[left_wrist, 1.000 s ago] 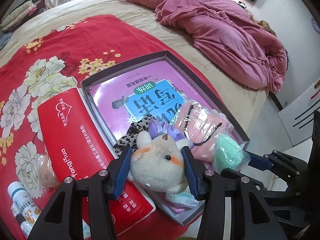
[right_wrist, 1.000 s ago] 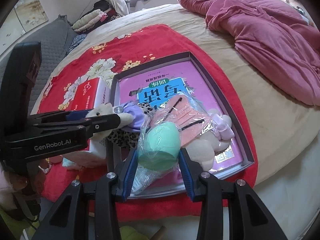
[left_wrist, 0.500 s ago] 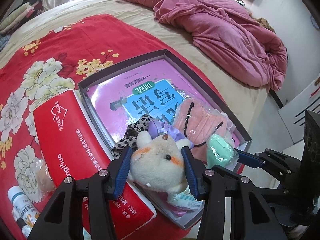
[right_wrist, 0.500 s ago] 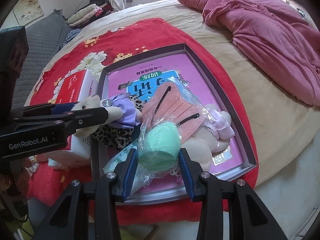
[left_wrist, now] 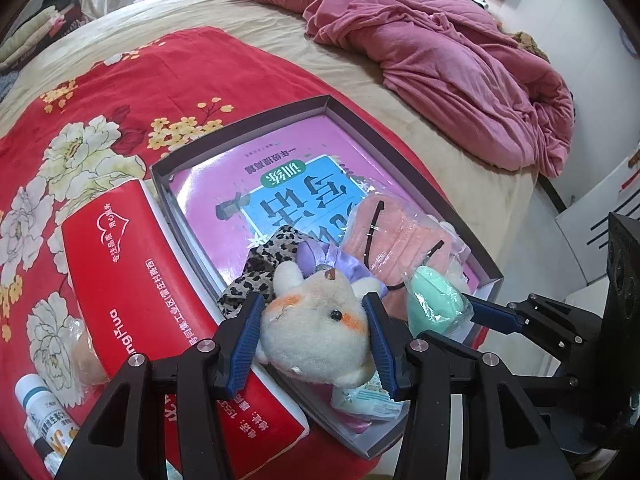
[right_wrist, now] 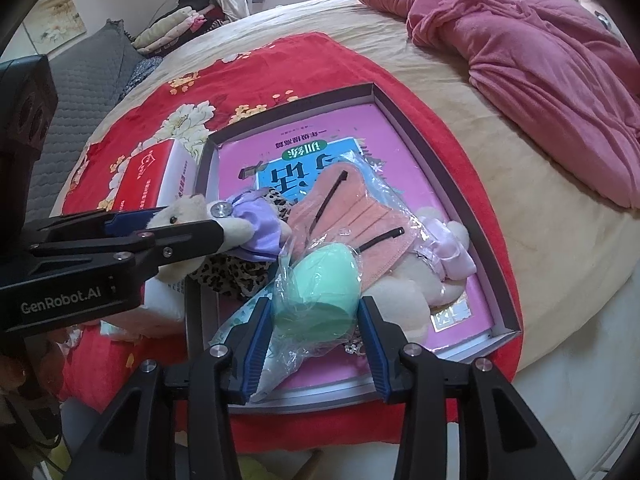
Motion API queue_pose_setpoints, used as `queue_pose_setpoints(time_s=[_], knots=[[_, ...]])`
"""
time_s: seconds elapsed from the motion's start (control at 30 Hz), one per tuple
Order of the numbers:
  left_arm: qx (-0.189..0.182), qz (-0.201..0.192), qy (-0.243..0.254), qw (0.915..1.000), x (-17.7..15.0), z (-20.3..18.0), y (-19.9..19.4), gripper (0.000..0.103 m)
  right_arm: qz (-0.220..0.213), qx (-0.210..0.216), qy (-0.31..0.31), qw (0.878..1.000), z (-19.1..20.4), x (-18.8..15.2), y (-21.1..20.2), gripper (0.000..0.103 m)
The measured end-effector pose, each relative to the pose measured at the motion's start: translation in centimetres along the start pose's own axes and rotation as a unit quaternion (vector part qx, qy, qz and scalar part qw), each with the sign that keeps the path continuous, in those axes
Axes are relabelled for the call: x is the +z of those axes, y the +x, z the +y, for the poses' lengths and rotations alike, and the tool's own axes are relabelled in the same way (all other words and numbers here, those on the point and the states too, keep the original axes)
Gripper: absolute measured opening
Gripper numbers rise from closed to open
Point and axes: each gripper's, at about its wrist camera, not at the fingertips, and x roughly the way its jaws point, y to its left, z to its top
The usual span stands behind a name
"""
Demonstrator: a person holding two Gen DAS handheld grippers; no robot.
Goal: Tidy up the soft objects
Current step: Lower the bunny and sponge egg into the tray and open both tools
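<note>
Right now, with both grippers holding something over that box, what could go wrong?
The right gripper pinches the bagged green sponge; the slippery plastic could let it slide out. The left gripper squeezes the plush toy close to the other gripper, so they might collide, or drag the pink masks along.

Bed (left_wrist: 280,56) under a beige sheet

Spread over the near part, a red floral cloth (left_wrist: 132,92); on that cloth, a shallow grey box (left_wrist: 404,152), a red tissue pack (left_wrist: 132,264) just beside its left wall, and a small white bottle (left_wrist: 40,408) near the corner; heaped farther back, a pink quilt (left_wrist: 440,44)
</note>
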Motion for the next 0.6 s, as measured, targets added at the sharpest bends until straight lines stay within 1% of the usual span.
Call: queue_pose_setpoints(time_s=[0.17,0.23,0.4,0.47,0.6], knots=[[-0.008,0.003,0.002,1.0000,-0.1,-0.3,0.1,0.053,-0.007,-0.010,-0.009,1.000,0.1,0.1,-0.7,0.045],[-0.007,0.007,0.003,0.9999,-0.1,-0.4,0.3,0.053,-0.009,-0.013,-0.010,1.000,0.1,0.1,-1.0,0.051],[-0.003,0.011,0.008,0.9999,-0.2,-0.7,0.4,0.054,-0.012,-0.013,-0.011,1.000,-0.2,0.2,-1.8,0.052],[-0.001,0.013,0.008,0.9999,-0.2,-0.7,0.4,0.055,-0.014,-0.016,-0.012,1.000,-0.2,0.2,-2.0,0.052],[-0.001,0.012,0.008,0.9999,-0.2,-0.8,0.2,0.062,-0.021,-0.015,-0.007,1.000,-0.5,0.5,-2.7,0.052]])
